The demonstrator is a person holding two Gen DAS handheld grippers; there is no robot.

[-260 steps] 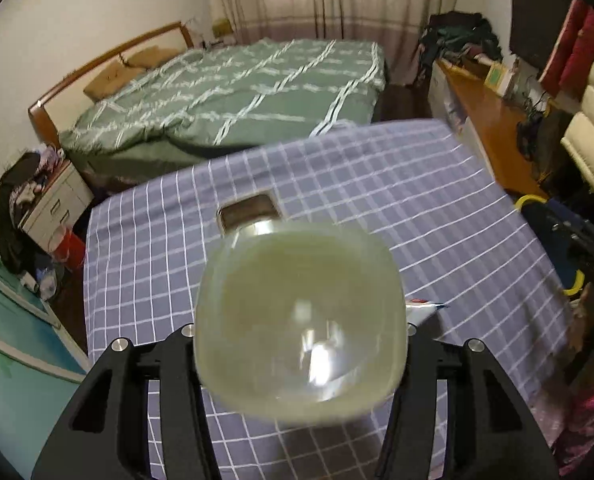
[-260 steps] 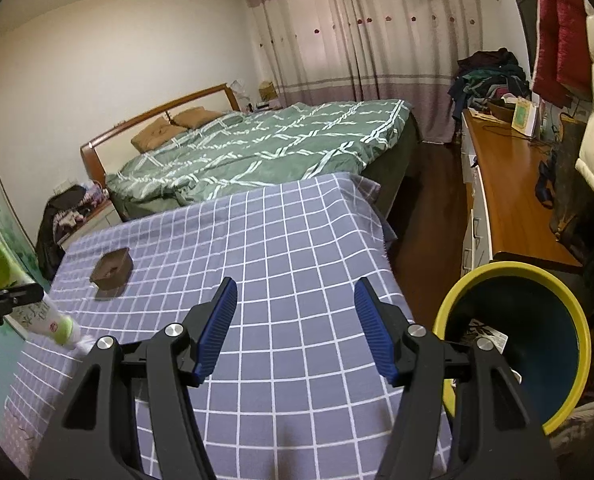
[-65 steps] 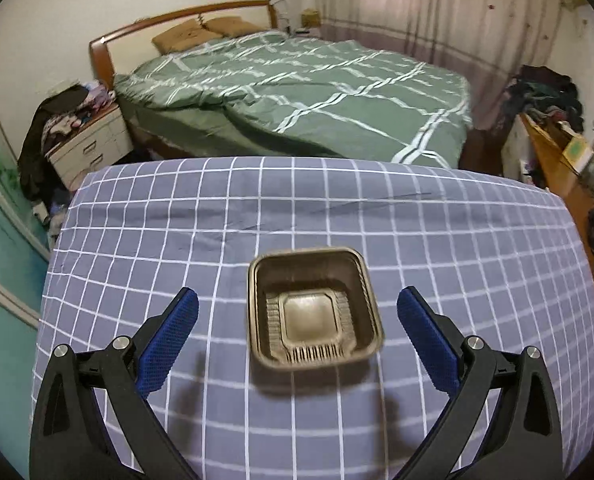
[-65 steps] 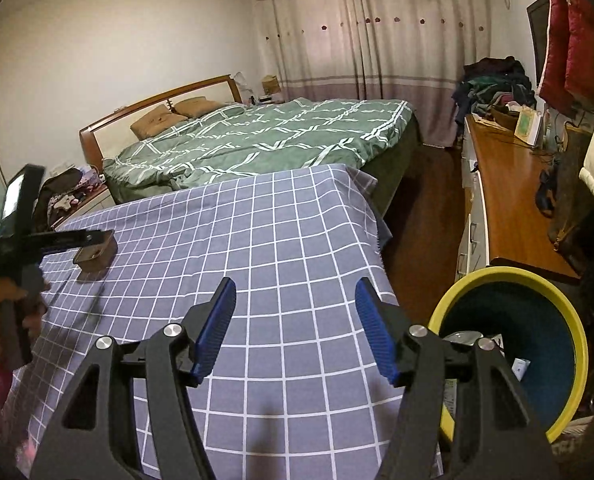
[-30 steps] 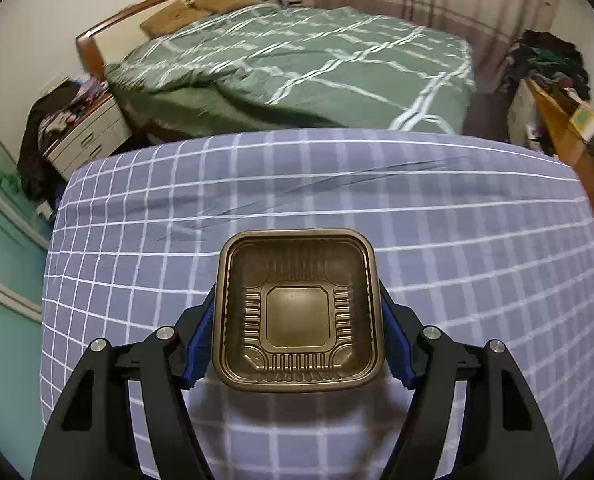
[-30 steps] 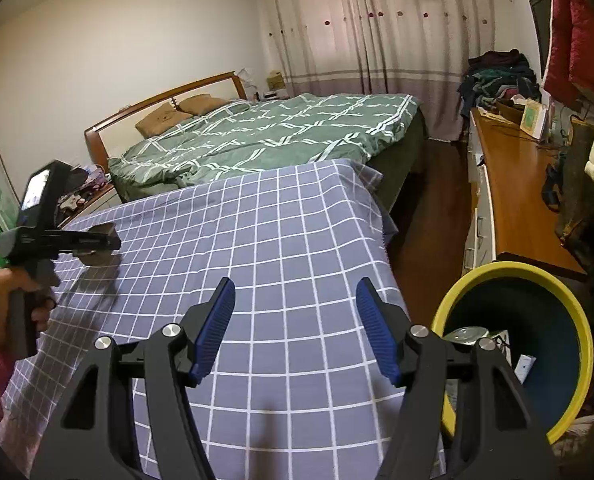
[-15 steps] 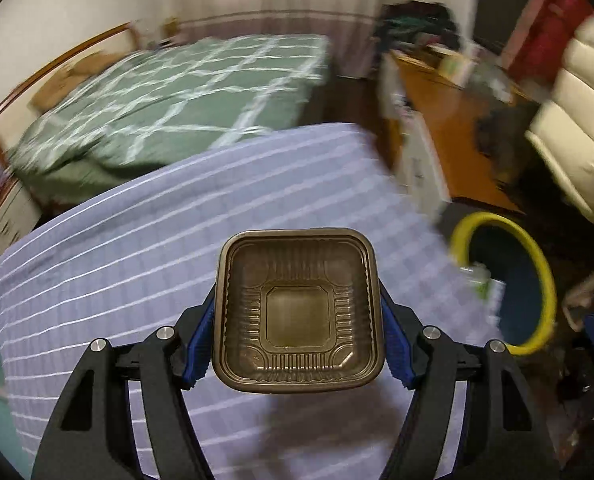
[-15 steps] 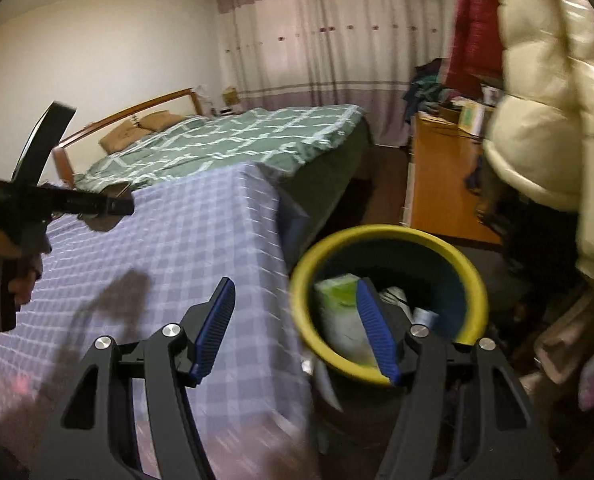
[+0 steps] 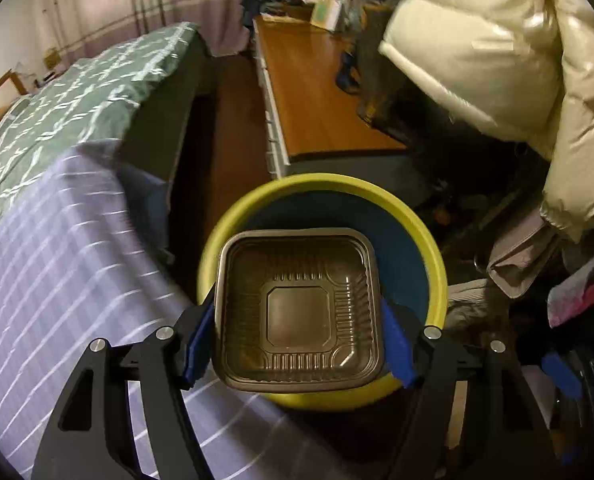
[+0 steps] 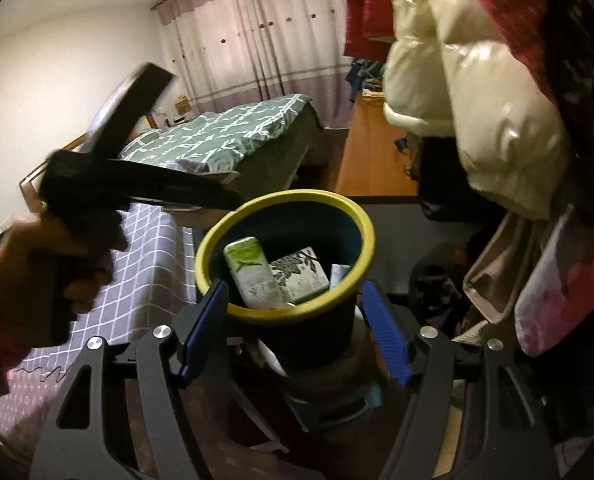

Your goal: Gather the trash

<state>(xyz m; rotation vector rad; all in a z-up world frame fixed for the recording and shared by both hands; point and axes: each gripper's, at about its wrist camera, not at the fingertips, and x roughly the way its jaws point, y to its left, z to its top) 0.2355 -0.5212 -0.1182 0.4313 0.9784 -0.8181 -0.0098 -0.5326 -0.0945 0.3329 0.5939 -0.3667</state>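
My left gripper (image 9: 297,340) is shut on a brown square plastic tray (image 9: 299,312) and holds it over the yellow-rimmed blue bin (image 9: 417,232). In the right wrist view the bin (image 10: 337,208) stands just ahead, between the fingers of my open, empty right gripper (image 10: 293,328). The bin holds a green bottle (image 10: 251,272), a patterned box (image 10: 299,274) and other trash. The left gripper (image 10: 217,196), held in a hand, reaches in from the left above the bin's rim; the tray is not visible there.
The table with the purple checked cloth (image 9: 57,280) lies left of the bin. A green bed (image 9: 57,112) stands behind it. A wooden desk (image 9: 317,100) is beyond the bin. A cream puffy jacket (image 9: 517,60) and other clothes (image 10: 537,300) hang at right.
My left gripper has taken hold of the brown tray, lifted it off the table and swung it right over the bin. My right gripper has turned toward the bin and come close.
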